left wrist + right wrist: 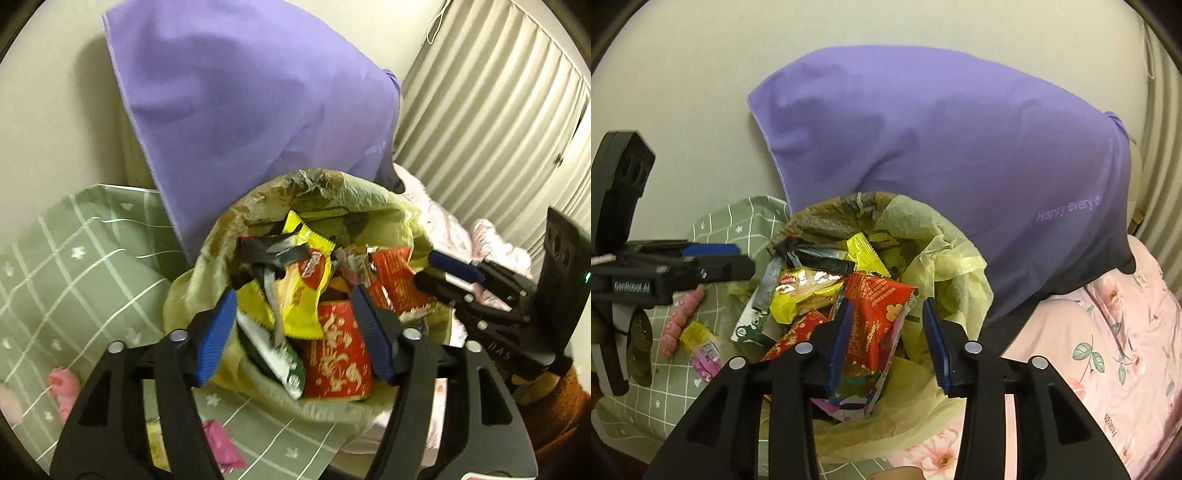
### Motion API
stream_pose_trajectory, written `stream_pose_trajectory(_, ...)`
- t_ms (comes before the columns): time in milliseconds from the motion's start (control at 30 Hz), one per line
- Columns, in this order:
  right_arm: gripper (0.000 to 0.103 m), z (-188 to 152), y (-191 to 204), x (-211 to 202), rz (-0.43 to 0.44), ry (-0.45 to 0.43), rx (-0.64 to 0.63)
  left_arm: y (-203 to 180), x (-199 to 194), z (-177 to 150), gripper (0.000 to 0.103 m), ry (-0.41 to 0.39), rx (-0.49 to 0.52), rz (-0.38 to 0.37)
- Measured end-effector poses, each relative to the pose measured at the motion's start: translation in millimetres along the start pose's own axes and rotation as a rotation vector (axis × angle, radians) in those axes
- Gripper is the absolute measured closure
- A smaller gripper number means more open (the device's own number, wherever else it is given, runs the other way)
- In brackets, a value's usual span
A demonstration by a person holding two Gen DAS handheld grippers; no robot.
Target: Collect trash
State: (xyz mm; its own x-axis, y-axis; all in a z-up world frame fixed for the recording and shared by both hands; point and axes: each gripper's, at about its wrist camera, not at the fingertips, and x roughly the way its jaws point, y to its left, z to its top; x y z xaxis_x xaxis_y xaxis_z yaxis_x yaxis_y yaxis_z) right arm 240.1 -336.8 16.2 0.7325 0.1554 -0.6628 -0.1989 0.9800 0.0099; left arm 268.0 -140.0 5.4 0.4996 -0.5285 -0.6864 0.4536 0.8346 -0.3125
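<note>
Near left edge of bed (665, 398): pink-and-yellow wrappers (701, 350), crinkly, nearest left hand-held gripper (291, 332) (jaws apart, nothing between). Centre: trash bag (945, 266), thin yellow-green film, mouth agape, crammed with foil packets. Right hand-held gripper (888, 339): jaws apart astride red packet (875, 317).

Yellow-green trash bag (373, 199) open-mouthed on bed, filled with crumpled snack wrappers (299, 295): yellow, red, silver, green.
</note>
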Motion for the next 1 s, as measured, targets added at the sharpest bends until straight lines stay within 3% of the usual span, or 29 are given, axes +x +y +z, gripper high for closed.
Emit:
stream_pose_trajectory(200, 0.061, -10, 22, -33, 0.007, -0.084, 0.056, -3, -67, -45, 0.022, -0.12, -0.004, 0.168)
stream_pose_trajectory(467, 0.061, -47, 96, -79, 0.089, -0.111, 0.026, -2, -160, -144, 0.022, -0.21, -0.042, 0.434)
stream_pose_trajectory(833, 0.061, -94, 158, -113, 0.133, -0.103, 0.02, -13, -213, -196, 0.022, -0.262, -0.055, 0.6)
stream_pose_trajectory(1000, 0.061, -102, 174, -119, 0.132, -0.093, 0.004, -3, -231, -207, 0.023, -0.276, -0.114, 0.582)
